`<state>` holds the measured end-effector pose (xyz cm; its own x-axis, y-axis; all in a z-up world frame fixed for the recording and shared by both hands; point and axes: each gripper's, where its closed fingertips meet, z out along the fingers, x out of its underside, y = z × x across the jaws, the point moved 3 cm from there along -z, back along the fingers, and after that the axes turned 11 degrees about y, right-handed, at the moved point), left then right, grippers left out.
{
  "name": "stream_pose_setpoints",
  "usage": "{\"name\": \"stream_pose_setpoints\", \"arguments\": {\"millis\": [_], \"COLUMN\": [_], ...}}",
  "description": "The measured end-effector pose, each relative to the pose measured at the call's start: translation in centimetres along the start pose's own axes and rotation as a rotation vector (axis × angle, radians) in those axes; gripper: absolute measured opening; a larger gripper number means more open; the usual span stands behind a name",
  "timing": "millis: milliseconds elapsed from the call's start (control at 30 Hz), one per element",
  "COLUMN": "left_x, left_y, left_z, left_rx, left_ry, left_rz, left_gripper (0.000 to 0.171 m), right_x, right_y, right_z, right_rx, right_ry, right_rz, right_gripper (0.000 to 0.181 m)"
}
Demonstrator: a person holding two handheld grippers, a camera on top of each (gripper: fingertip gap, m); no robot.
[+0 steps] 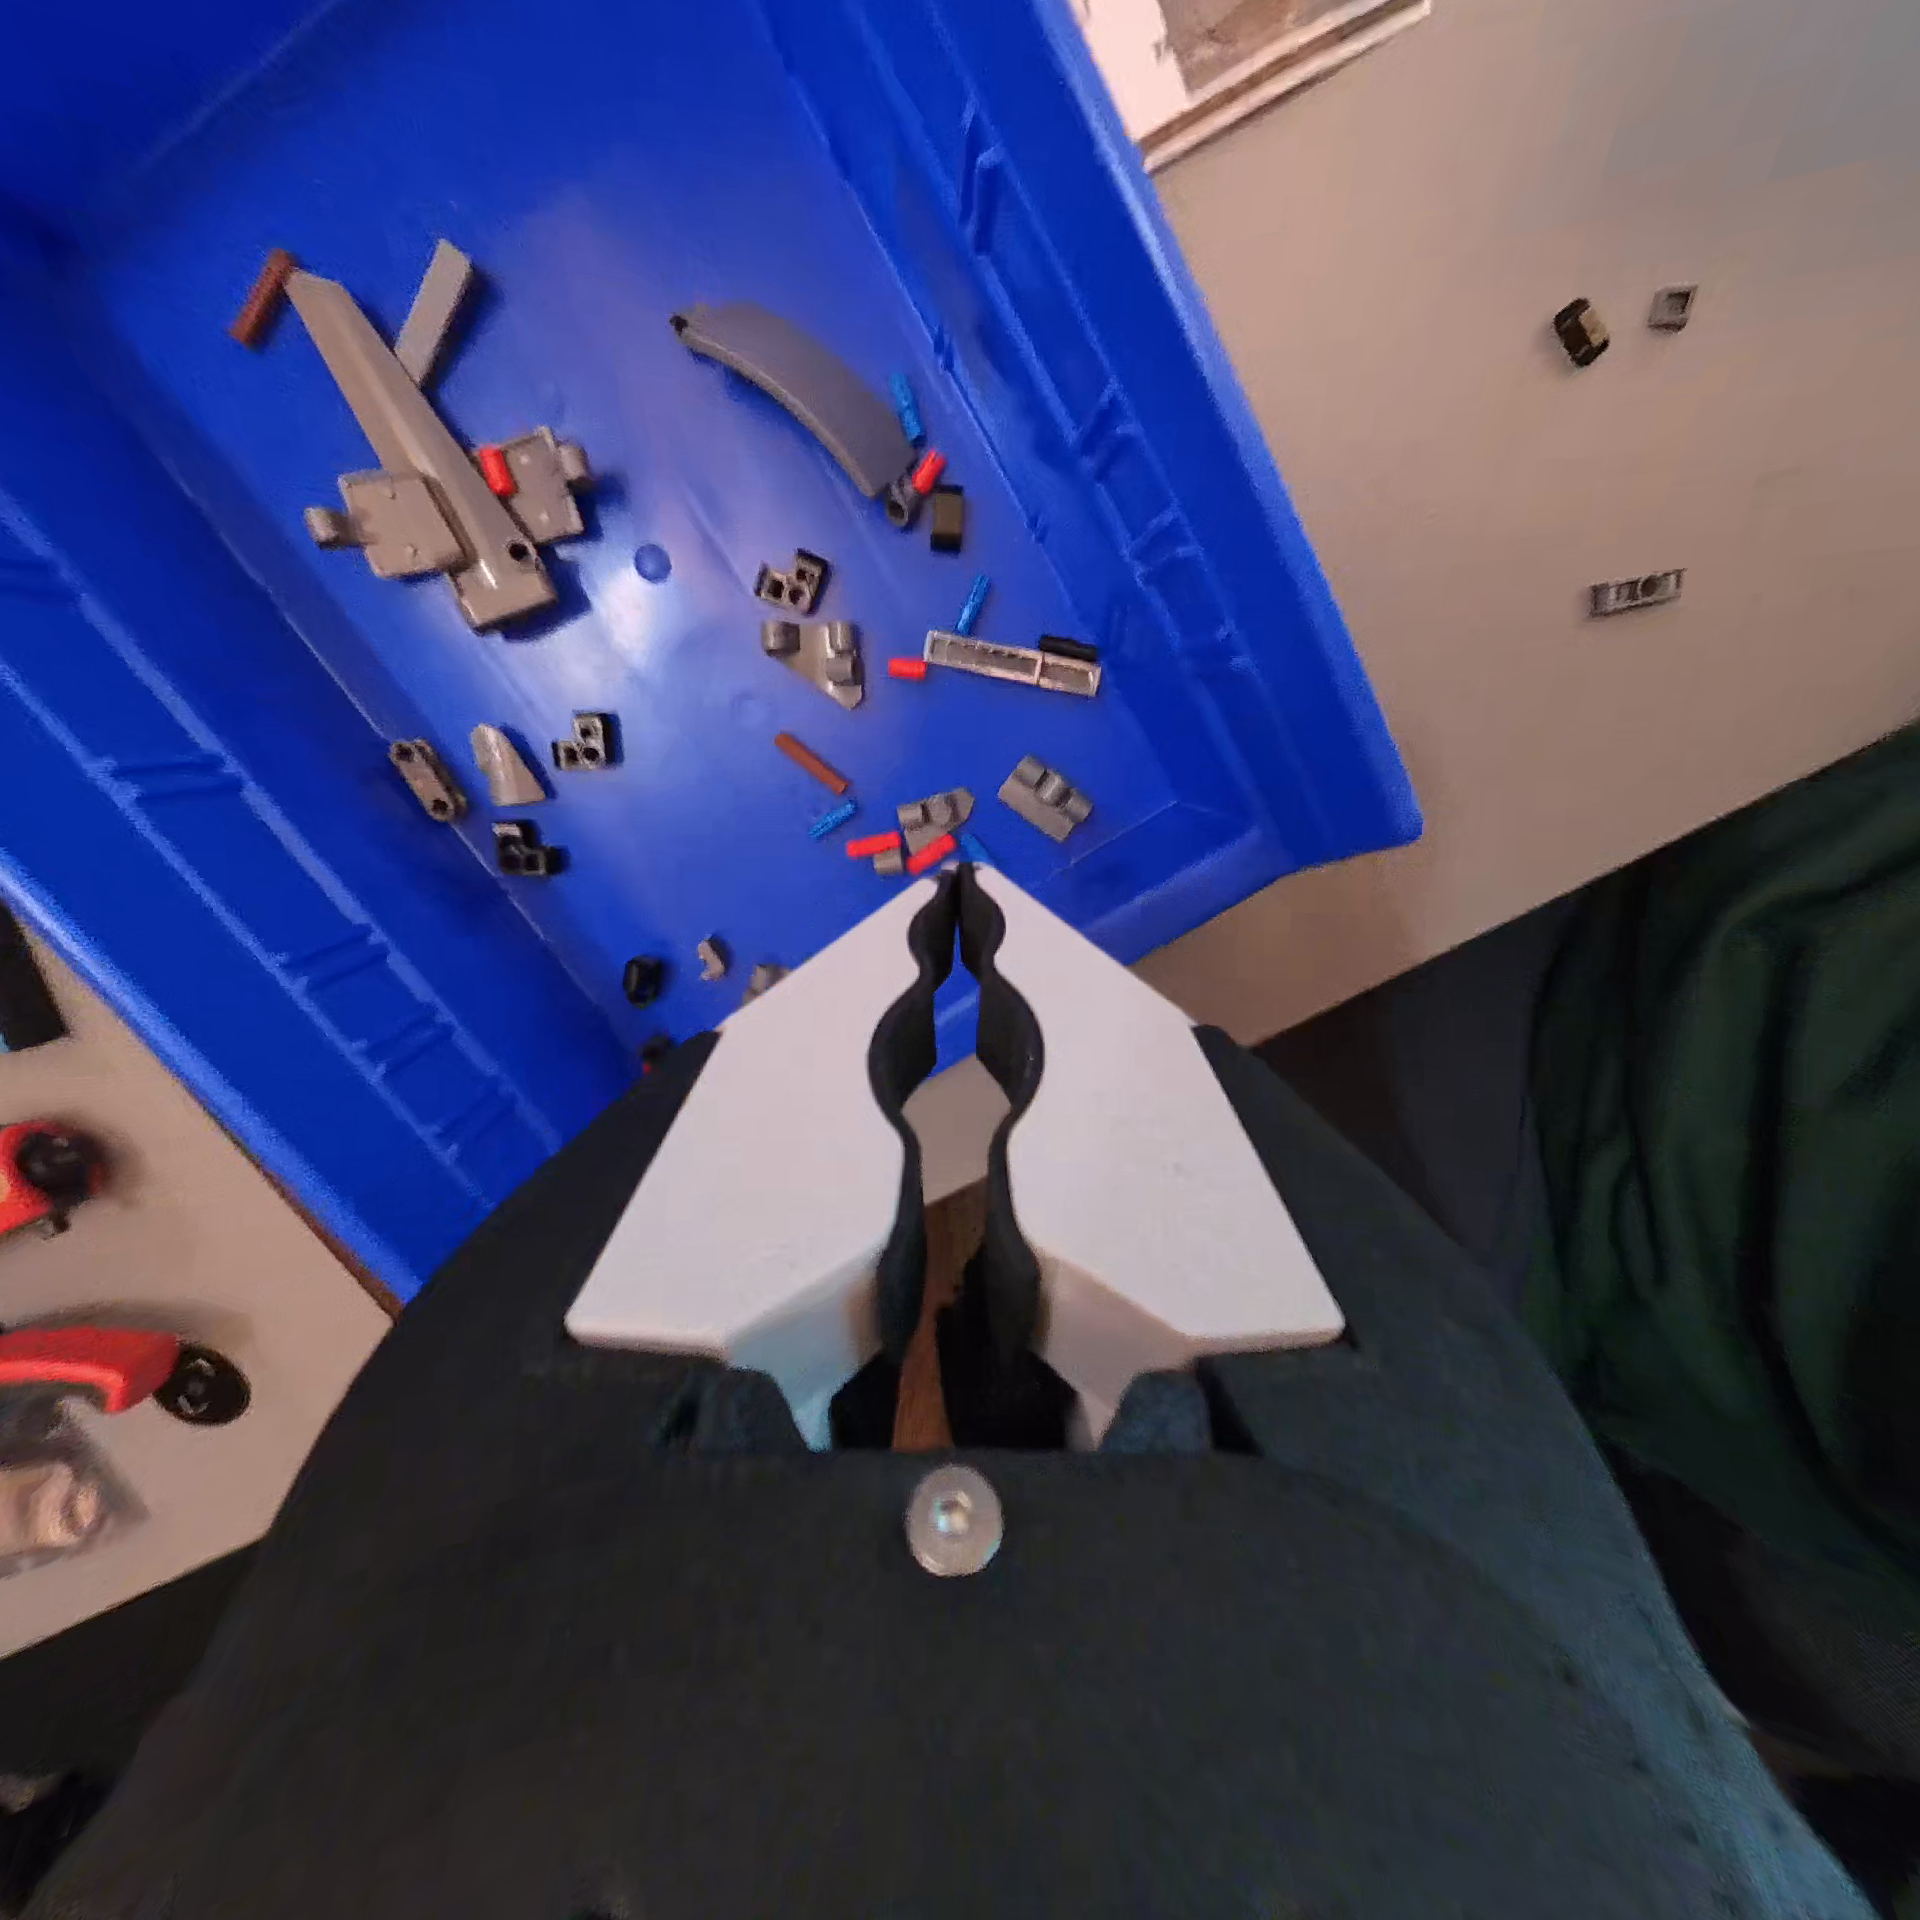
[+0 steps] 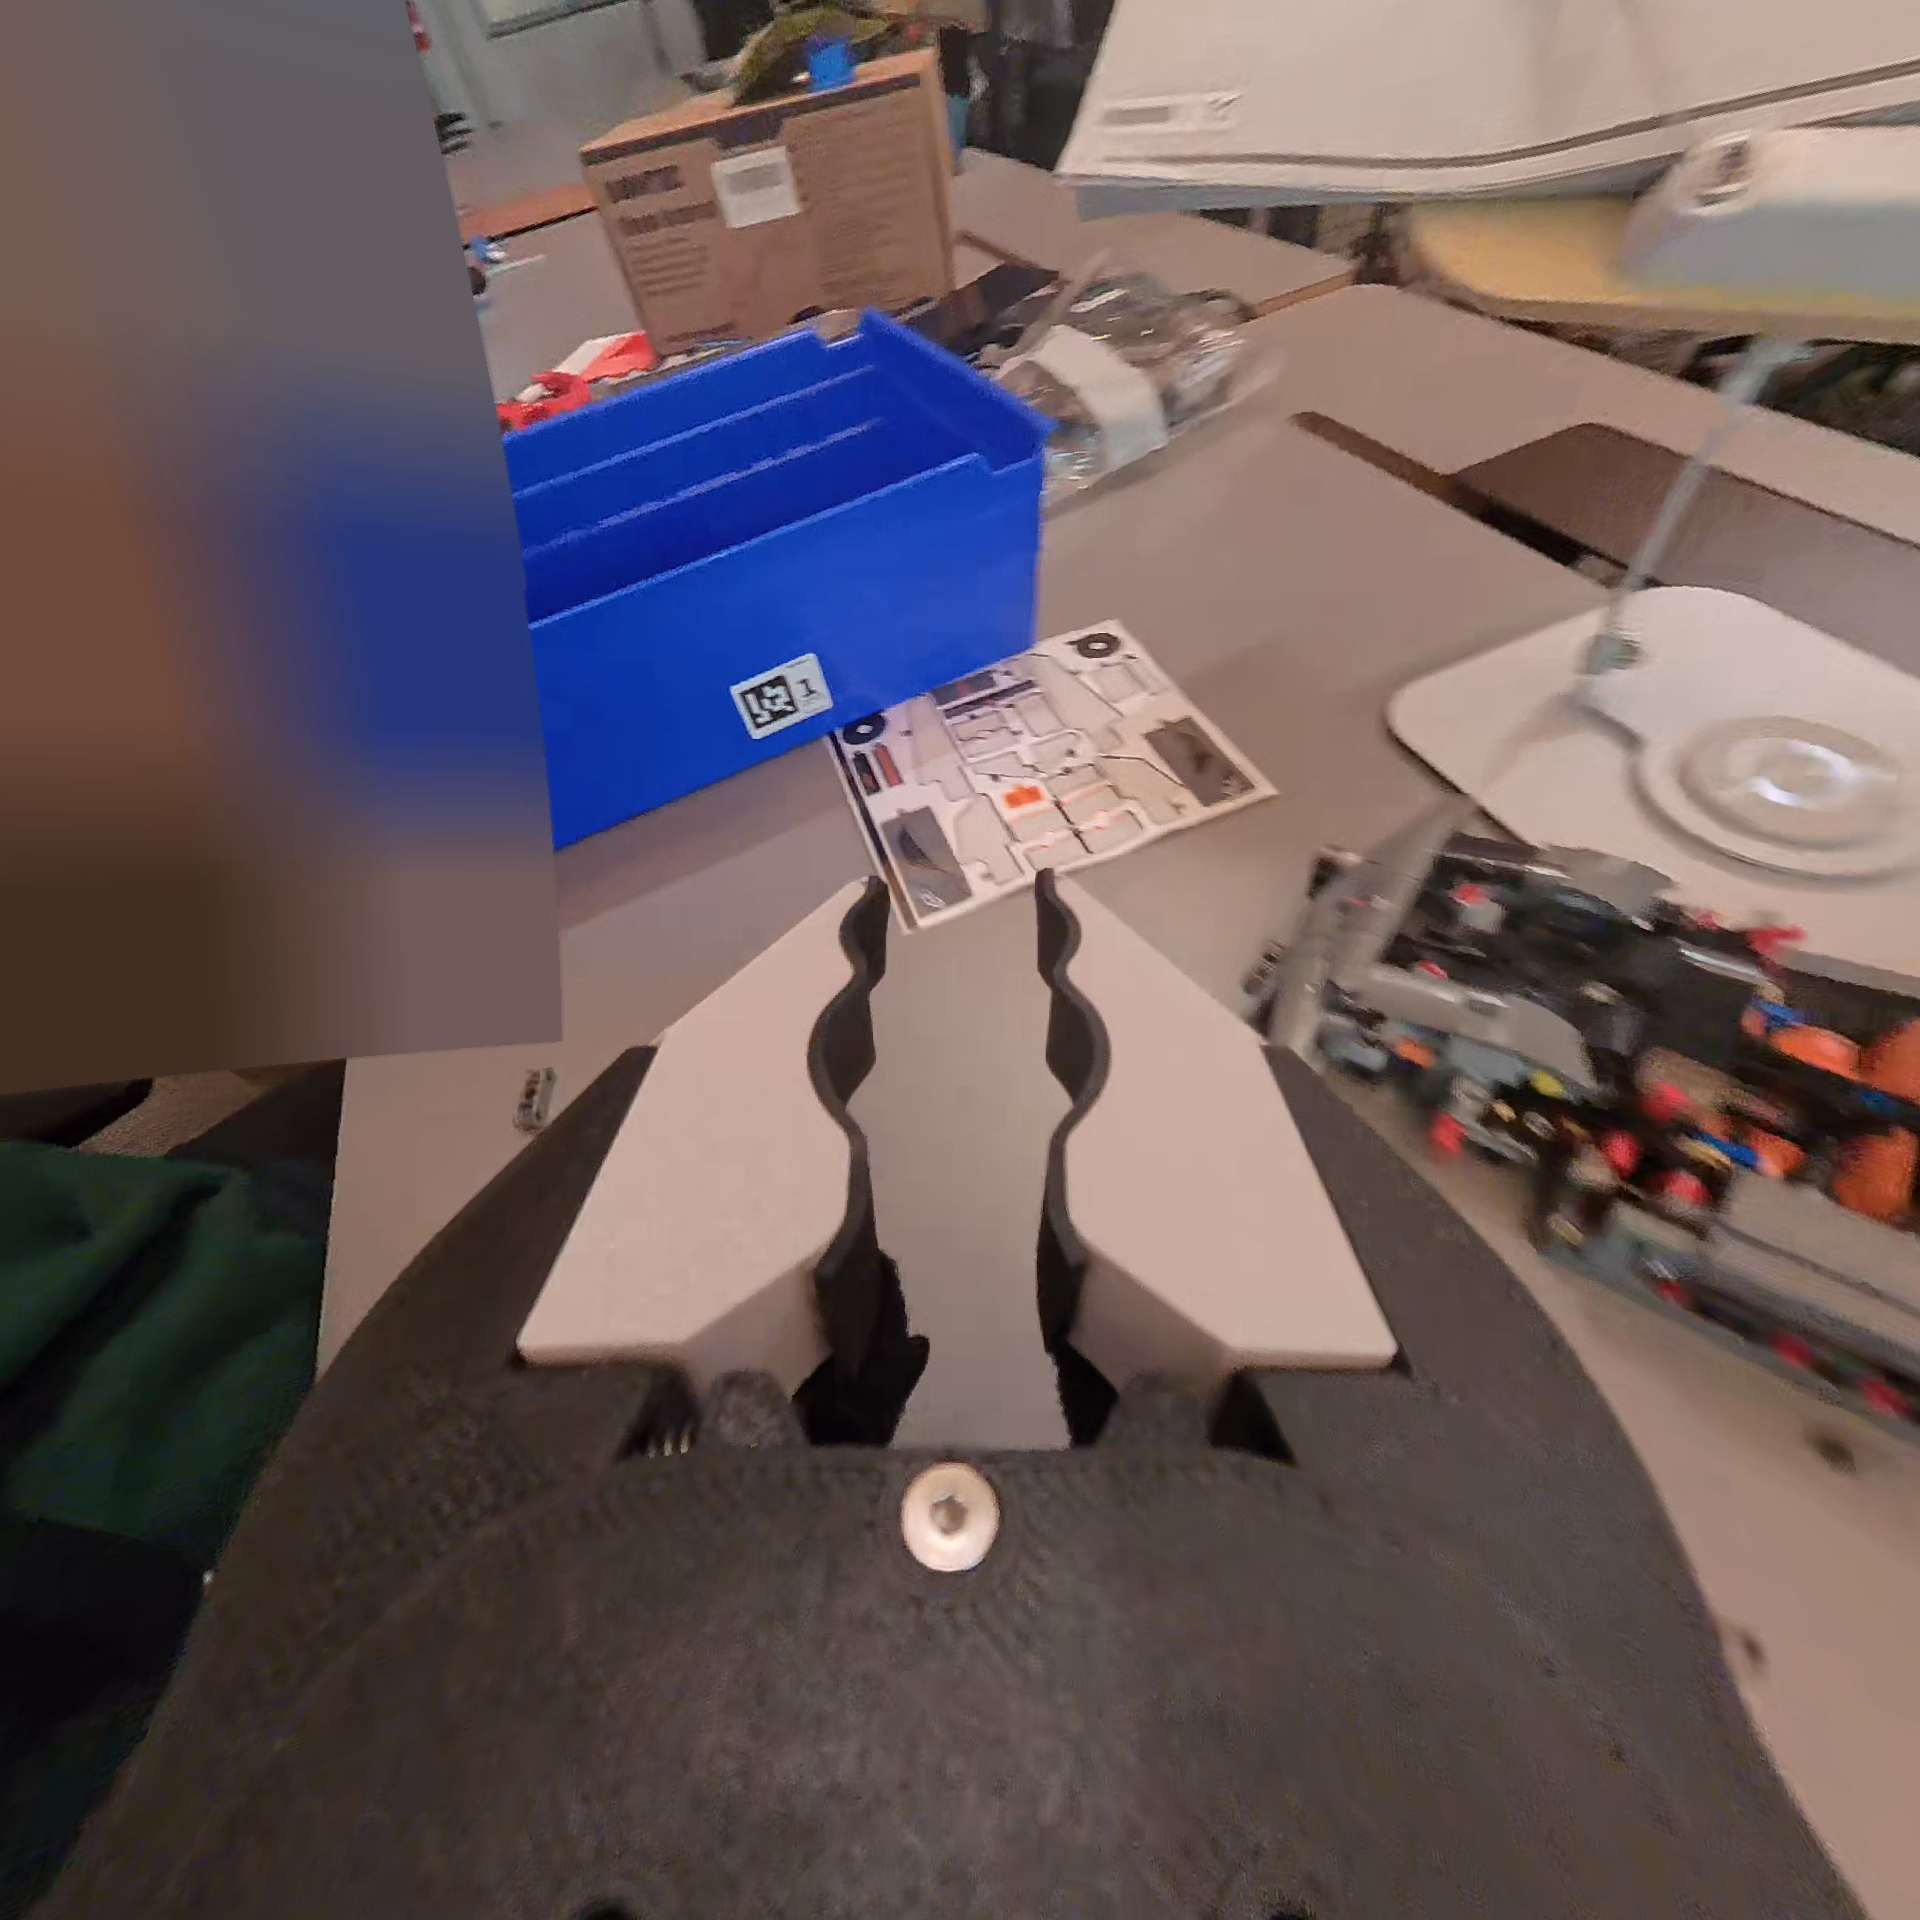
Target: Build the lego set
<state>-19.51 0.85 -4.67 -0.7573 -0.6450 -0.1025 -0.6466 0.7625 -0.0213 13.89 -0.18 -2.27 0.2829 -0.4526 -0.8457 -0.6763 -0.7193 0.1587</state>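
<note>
In the left wrist view a blue bin [image 1: 665,156] holds several loose grey, red, blue and black lego pieces, among them a long grey assembly [image 1: 436,468] and a curved grey panel [image 1: 800,384]. My left gripper [image 1: 958,881] reaches into the bin's near corner with its pads pressed together. A small blue pin [image 1: 972,848] and a red pin [image 1: 928,854] lie right at its tips; I cannot tell whether the tips pinch anything. My right gripper [image 2: 956,896] is open and empty above the table, just before a printed sheet [image 2: 1049,769]. The blue bin [image 2: 779,582] stands behind it.
A partly built grey, black and orange lego model [image 2: 1610,1060] lies at the right. A lamp base [image 2: 1714,727] and a cardboard box [image 2: 779,197] stand farther back. Loose small pieces [image 1: 1631,594] lie on the table outside the bin. Green cloth [image 1: 1714,1143] is at the near edge. The gap from one gripper's tips to the other's is roughly 30 centimetres. The left tips stand about 9 centimetres off the small blue pin [image 1: 972,848].
</note>
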Motion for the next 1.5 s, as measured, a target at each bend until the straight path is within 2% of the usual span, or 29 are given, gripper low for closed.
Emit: {"name": "stream_pose_setpoints", "arguments": {"millis": [133,300,367,433,500,600,633,867,967,1067,1167,1267,1367,1500], "left_x": [1.4,1.9,1.7,1.9,1.7,2.1,1.9,1.8,1.2,0.0,-2.7,-5.8,-8.2,-11.3], "left_y": [-0.1,0.0,-0.1,0.5,0.0,0.4,0.2,0.5,0.8,0.4,-2.5,-7.9,-14.0,-21.4], "left_z": [1.7,5.1,6.0,6.6,7.1,8.3,8.4,7.9,5.9,2.4,-2.0,-4.4,-3.8,-1.0], "left_rx": [0.034,0.055,0.103,0.087,0.133,0.119,0.140,0.125,0.105,0.068,0.050,0.094,0.174,0.398], "left_ry": [0.088,0.271,0.312,0.380,0.400,0.480,0.476,0.424,0.335,0.212,0.045,-0.080,-0.106,-0.126], "left_rz": [-0.036,0.022,0.050,0.068,0.100,0.108,0.107,0.124,0.100,0.100,0.186,0.343,0.511,0.666], "left_gripper": [0.002,0.025,0.025,0.026,0.019,0.015,0.006,0.006,0.006,0.005,0.006,0.005,0.005,0.005], "right_x": [1.5,3.0,3.6,4.1,4.6,5.1,5.2,5.6,5.4,5.2,5.2,5.5,6.6,8.6], "right_y": [-0.2,0.6,0.7,0.5,0.3,-0.2,-0.3,-1.1,-1.0,-0.9,-0.9,0.0,1.6,4.5], "right_z": [-2.5,-3.5,-3.8,-4.2,-4.5,-5.0,-5.2,-6.0,-6.3,-7.4,-9.3,-11.2,-12.2,-12.1], "right_rx": [0.044,0.052,0.053,0.061,0.069,0.082,0.089,0.104,0.109,0.138,0.188,0.184,0.184,0.170], "right_ry": [-0.017,-0.026,-0.033,-0.034,-0.036,-0.041,-0.042,-0.053,-0.061,-0.072,-0.086,-0.108,-0.072,0.017], "right_rz": [0.035,0.050,0.062,0.075,0.090,0.106,0.109,0.122,0.106,0.071,0.040,0.004,-0.075,-0.202], "right_gripper": [0.027,0.027,0.027,0.027,0.026,0.026,0.026,0.025,0.026,0.028,0.029,0.029,0.030,0.031]}}
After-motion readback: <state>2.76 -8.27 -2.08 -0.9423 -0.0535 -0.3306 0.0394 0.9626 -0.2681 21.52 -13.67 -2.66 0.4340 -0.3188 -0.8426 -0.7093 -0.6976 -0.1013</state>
